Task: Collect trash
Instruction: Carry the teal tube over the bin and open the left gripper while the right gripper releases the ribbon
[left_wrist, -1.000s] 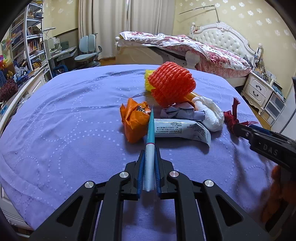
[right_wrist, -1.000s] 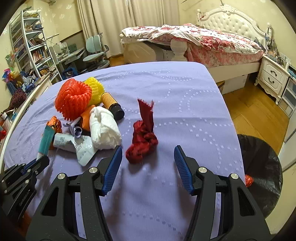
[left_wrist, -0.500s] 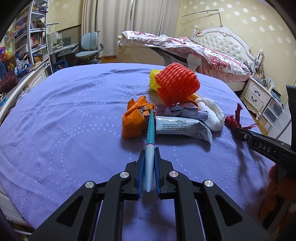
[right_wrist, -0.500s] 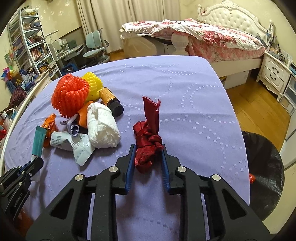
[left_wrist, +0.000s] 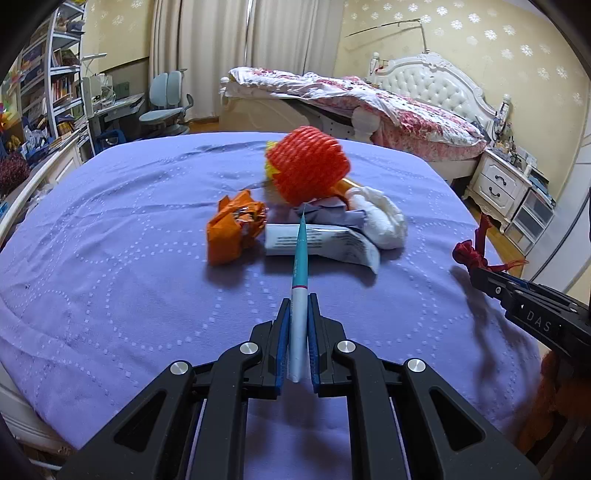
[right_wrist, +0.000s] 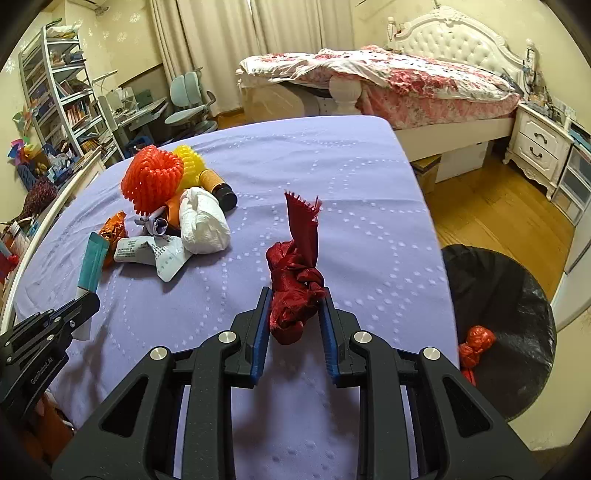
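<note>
My left gripper (left_wrist: 298, 310) is shut on a flat teal-and-white packet (left_wrist: 300, 266), seen edge-on and pointing at the trash pile. The right wrist view shows the same packet (right_wrist: 92, 264) at the left. My right gripper (right_wrist: 293, 299) is shut on a crumpled red ribbon (right_wrist: 295, 266), held just above the purple cloth (right_wrist: 332, 177). The pile holds a red foam net (left_wrist: 306, 170), an orange wrapper (left_wrist: 232, 229), a printed white tube (left_wrist: 325, 245), a white tissue wad (left_wrist: 384, 221) and a brown bottle (right_wrist: 218, 186). The red ribbon (left_wrist: 472, 254) also shows at the right.
A black-lined trash bin (right_wrist: 524, 280) stands on the wooden floor off the table's right edge, with a red bundle (right_wrist: 476, 343) inside. A bed (right_wrist: 406, 81) lies beyond the table, a nightstand (right_wrist: 539, 147) to its right, shelves (right_wrist: 62, 99) and a desk chair (right_wrist: 188, 99) at the left.
The right jaws closed on the red ribbon, then carried it a little to the right toward the bin side. The left gripper kept its hold on the packet and barely moved.
</note>
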